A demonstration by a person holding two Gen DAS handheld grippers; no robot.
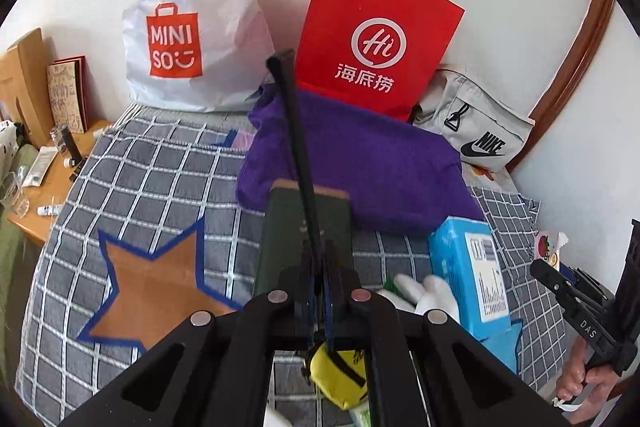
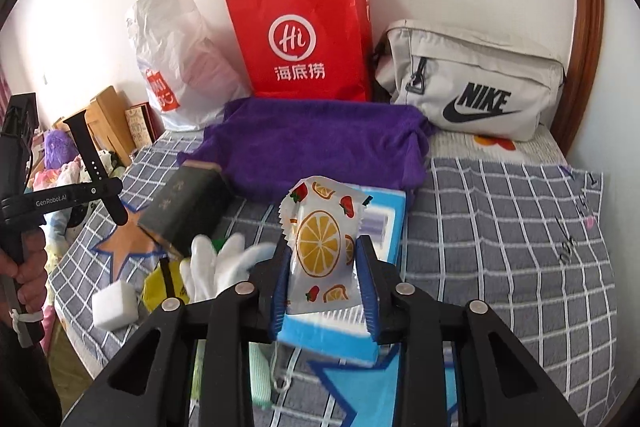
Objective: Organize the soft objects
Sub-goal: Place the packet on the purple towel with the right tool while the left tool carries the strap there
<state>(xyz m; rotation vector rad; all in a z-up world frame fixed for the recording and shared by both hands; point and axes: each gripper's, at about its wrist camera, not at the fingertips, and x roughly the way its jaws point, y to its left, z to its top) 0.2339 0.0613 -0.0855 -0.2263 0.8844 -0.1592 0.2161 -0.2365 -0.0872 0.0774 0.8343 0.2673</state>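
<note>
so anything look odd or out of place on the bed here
Yes: a hard dark green book lies tilted among the soft things, propped on the white glove. The left gripper pinches a black watch strap, also not soft.

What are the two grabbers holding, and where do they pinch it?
The left gripper pinches a black watch strap near its lower end. The right gripper squeezes a fruit-print packet by its two sides.
</note>
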